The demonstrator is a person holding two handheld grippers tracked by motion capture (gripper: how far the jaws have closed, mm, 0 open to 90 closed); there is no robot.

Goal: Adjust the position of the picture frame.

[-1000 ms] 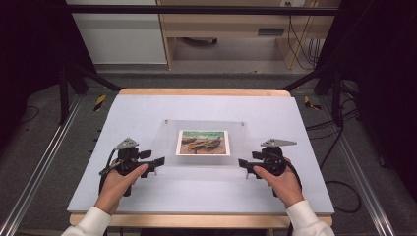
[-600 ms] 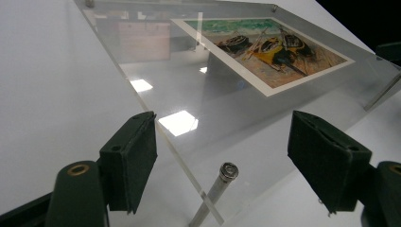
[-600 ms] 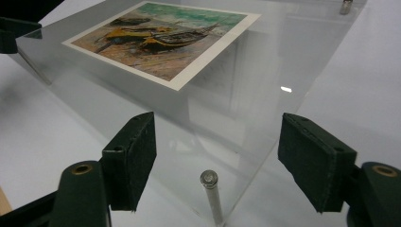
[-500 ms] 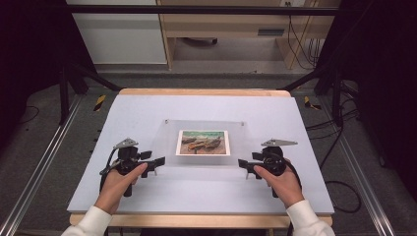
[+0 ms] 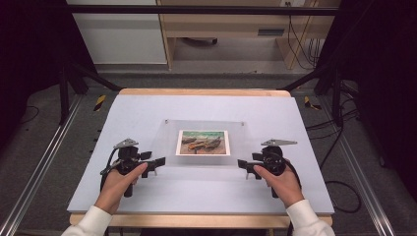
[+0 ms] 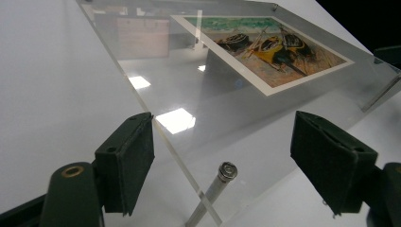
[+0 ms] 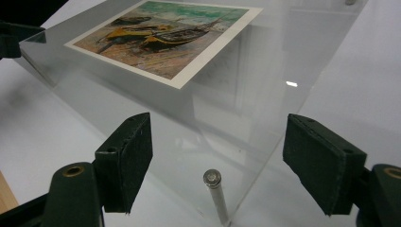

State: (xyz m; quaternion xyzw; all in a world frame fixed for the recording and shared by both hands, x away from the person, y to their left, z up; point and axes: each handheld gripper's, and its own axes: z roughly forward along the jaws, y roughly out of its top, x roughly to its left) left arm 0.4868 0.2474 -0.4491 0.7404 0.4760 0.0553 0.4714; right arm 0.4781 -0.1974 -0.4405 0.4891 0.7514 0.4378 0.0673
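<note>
Both grippers, left (image 5: 158, 162) and right (image 5: 244, 164), stood at the near corners of the frame (image 5: 204, 143). Their jaws had just been opening, wide apart and holding nothing.

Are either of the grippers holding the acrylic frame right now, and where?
No: left gripper and right gripper stand open around the acrylic frame's near corners, their jaws just opening.

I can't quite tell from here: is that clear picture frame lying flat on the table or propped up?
Propped up: the clear frame rests on metal pegs at its corners, above the table.
</note>
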